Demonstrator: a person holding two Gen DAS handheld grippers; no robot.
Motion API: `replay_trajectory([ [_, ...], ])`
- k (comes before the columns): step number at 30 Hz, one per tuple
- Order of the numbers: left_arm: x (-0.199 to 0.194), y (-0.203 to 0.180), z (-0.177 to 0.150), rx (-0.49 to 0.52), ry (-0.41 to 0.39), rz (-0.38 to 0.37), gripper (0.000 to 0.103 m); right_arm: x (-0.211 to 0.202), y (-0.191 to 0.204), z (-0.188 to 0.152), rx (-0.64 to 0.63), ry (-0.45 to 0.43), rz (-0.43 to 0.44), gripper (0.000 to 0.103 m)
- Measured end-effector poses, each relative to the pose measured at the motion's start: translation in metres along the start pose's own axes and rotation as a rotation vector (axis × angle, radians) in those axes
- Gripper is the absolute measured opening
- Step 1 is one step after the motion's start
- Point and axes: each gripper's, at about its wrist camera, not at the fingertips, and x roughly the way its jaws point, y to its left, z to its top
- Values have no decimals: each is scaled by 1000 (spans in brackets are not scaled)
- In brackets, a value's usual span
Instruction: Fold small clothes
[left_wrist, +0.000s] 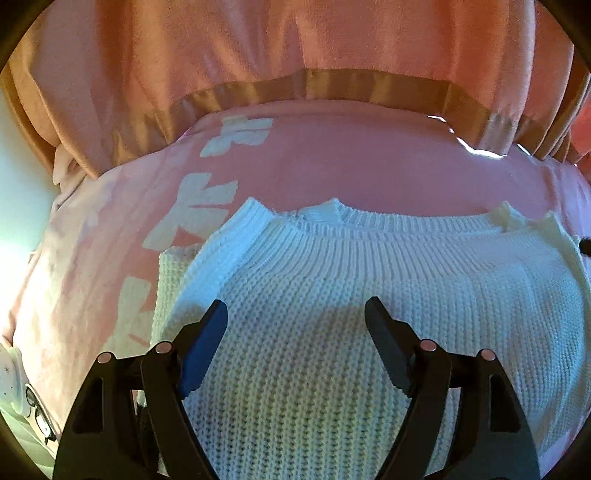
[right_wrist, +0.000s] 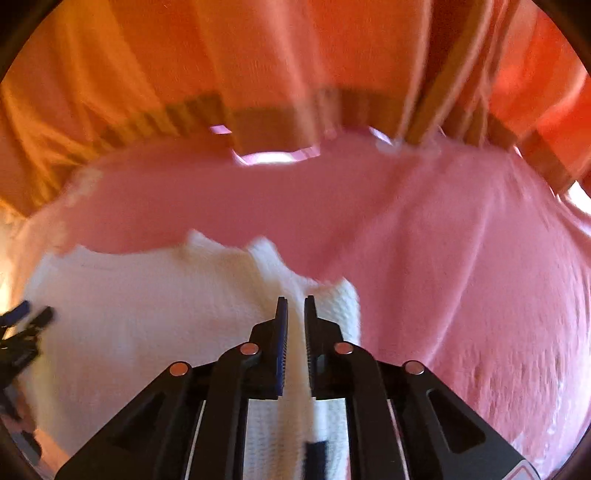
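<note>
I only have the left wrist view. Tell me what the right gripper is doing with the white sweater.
Observer: The right gripper is pinched on a raised fold at the right edge of the white knit sweater.
Operator: Confirm my gripper shows from that side.
Observer: Yes. The left gripper, jaws open, shows at the far left of the right wrist view, over the sweater's left part.
Operator: Report what lies right of the sweater.
Observer: Only the pink blanket, wrinkled, running up to the orange curtain.
</note>
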Motion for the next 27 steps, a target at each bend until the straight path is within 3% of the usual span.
replay_trajectory([
  [4,-2,-3,-4,17,1,10,74,13,4,-4,-12,20,14,10],
  [9,-2,4,-2,-16,-4,13,74,20,4,-5,27,47,105,10],
  [14,11,18,3,-79,21,21,75,41,8,0,-11,51,43,8],
  [16,16,20,4,-86,25,23,78,55,-1,2,6,71,34,0],
  [22,16,22,9,-65,18,28,81,50,-20,12,114,75,49,0],
  [27,-11,35,10,-70,-41,-15,81,2,-5,-4,35,30,65,16],
])
